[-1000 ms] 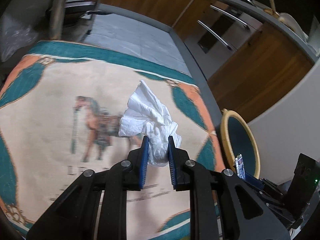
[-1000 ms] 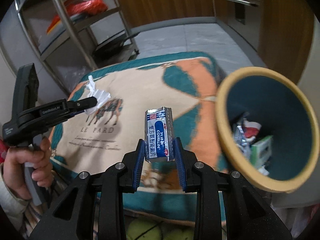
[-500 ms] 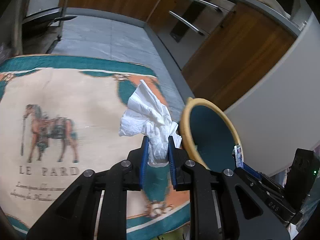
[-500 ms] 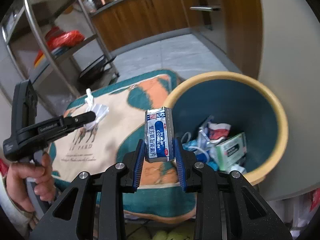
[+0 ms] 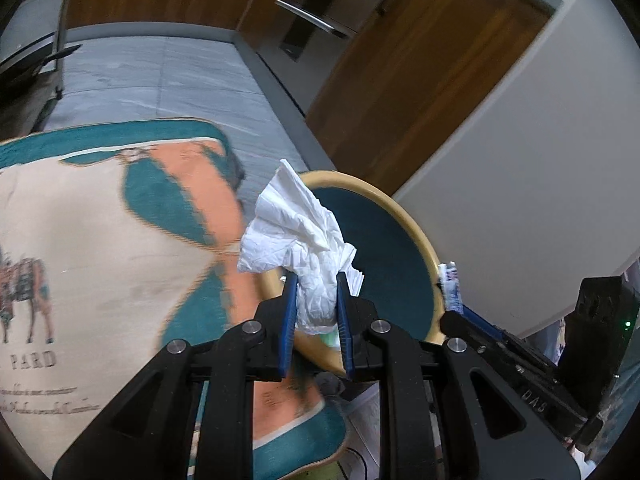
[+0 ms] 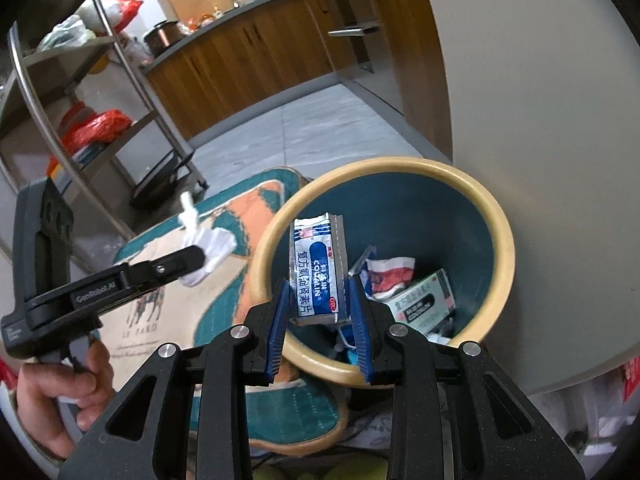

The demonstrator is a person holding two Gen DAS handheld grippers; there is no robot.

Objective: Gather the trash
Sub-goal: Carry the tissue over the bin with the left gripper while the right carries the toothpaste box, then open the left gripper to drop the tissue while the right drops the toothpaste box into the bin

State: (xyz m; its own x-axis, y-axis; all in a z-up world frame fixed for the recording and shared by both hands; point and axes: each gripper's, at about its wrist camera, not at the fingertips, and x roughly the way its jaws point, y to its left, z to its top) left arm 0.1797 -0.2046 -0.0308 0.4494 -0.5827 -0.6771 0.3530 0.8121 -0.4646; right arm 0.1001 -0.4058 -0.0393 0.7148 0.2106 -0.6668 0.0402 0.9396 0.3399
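Left tool [image 5: 316, 300] is clamping a crumpled white tissue [image 5: 298, 236] between its blue pads [image 5: 289, 320], jaws nearly closed on the wad. Tissue is sticking up and fanning out above the fingertips, sitting in line with the near-left rim of the trash bin [image 5: 420, 240] in the left wrist view. From the right wrist view the same tissue [image 6: 206, 246] is hanging over the cloth, just left of the bin rim, not over the opening.

Right tool [image 6: 320, 312] is gripping a silver-and-blue medicine blister pack [image 6: 318, 270] upright, jaws closed part-way to the pack's width. Pack is hovering over the near side of the bin opening.

Bin [image 6: 502, 240] is a round one with a tan rim and dark teal inside, standing right of the counter's edge. Already lying in it: a white medicine box [image 6: 424, 304], a red-white-blue wrapper [image 6: 390, 274], other bits too small to identify.

Counter is covered by a cloth [image 5: 100, 248] with teal and orange border and a horse print [image 5: 24, 288], lettering below it.

Person's left hand [image 6: 60, 392] is wrapping the left tool's handle at the lower left of the right wrist view.

Further back: grey tile floor [image 5: 160, 80], metal rack [image 6: 132, 92] with red bags [image 6: 100, 128], wooden cabinets [image 6: 260, 56], white wall [image 5: 540, 160] behind the bin.
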